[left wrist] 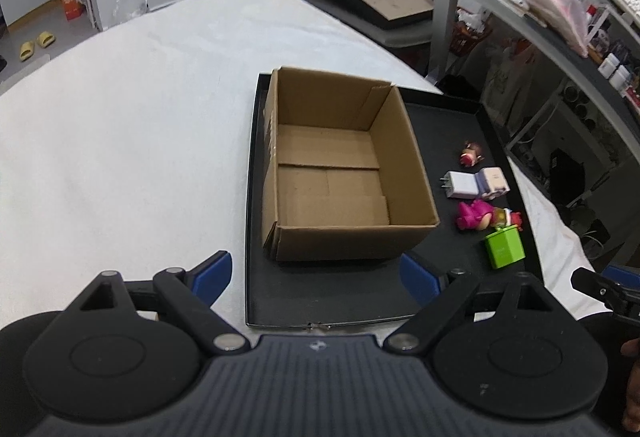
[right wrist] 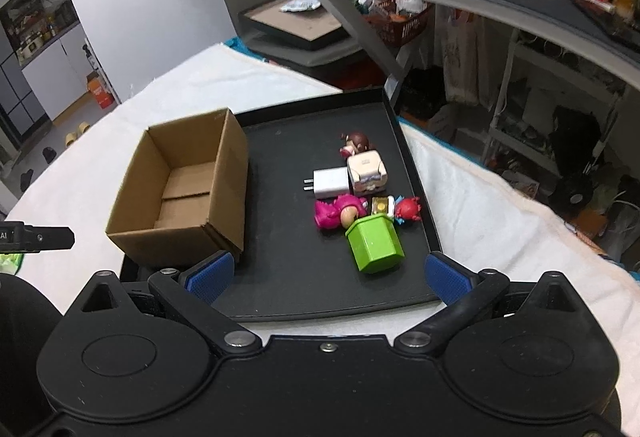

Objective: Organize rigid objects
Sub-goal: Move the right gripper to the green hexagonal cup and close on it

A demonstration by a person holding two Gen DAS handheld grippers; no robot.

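An empty open cardboard box stands on the left part of a black tray. To its right on the tray lie a green block, a pink figure, a red figure, a white charger, a pale cube and a small brown-haired figure. My left gripper is open and empty before the box. My right gripper is open and empty, just short of the green block.
The tray sits on a table with a white cloth. A cluttered shelf unit stands close on the right. A grey chair with a framed board is behind the table.
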